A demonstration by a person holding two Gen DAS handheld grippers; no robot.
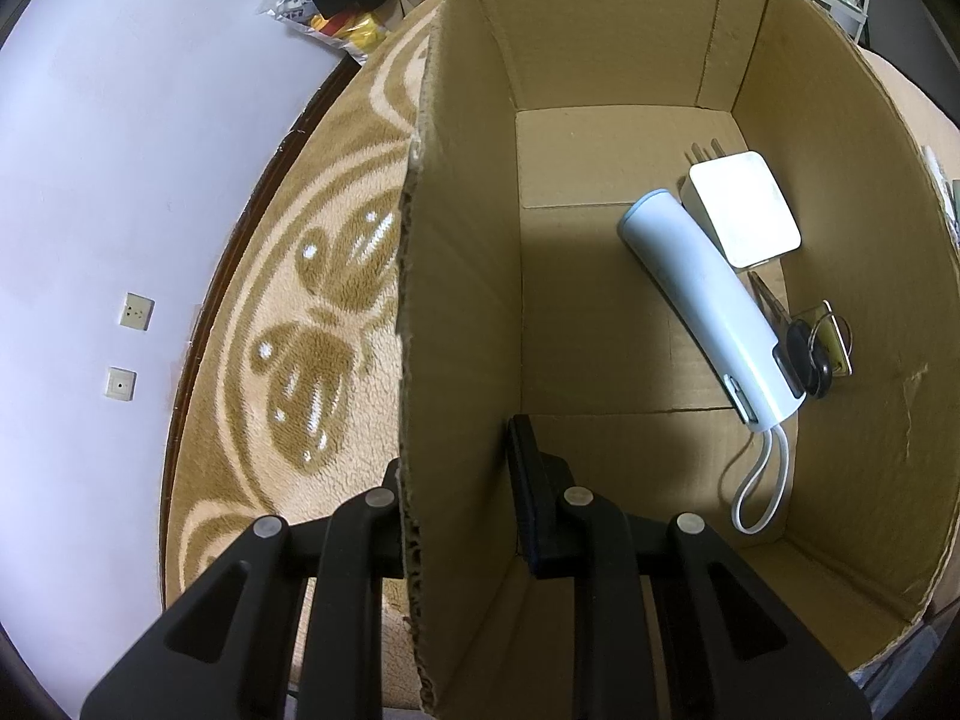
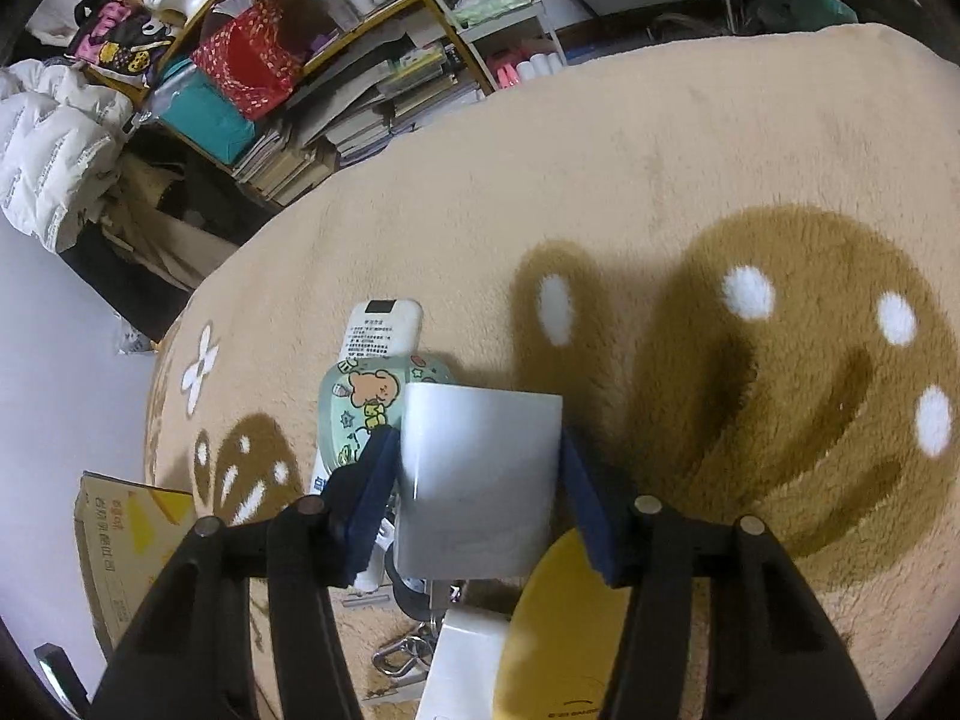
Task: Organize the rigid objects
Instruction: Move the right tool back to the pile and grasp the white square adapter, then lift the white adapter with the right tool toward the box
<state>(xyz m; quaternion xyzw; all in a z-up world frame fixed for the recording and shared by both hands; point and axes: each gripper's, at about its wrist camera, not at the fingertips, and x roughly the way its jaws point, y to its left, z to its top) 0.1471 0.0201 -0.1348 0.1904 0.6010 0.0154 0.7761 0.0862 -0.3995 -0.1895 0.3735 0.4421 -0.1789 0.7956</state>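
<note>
In the left wrist view my left gripper (image 1: 462,480) is shut on the left wall of an open cardboard box (image 1: 456,300), one finger inside and one outside. On the box floor lie a pale blue cylindrical device (image 1: 702,294) with a white loop strap, a white adapter (image 1: 744,207), a fork (image 1: 705,150) and keys (image 1: 819,348). In the right wrist view my right gripper (image 2: 477,480) is shut on a white cup (image 2: 480,480), held above the rug. Under it lie a white remote (image 2: 378,330), a cartoon-print case (image 2: 366,408), a yellow disc (image 2: 552,630) and a white box (image 2: 462,666).
A tan patterned rug (image 2: 690,192) covers the surface. A metal carabiner (image 2: 399,657) lies by the white box. A printed cardboard flap (image 2: 120,546) sits at the lower left. Cluttered shelves (image 2: 336,42) and a white jacket (image 2: 54,150) stand behind. Wall sockets (image 1: 137,312) show on the left.
</note>
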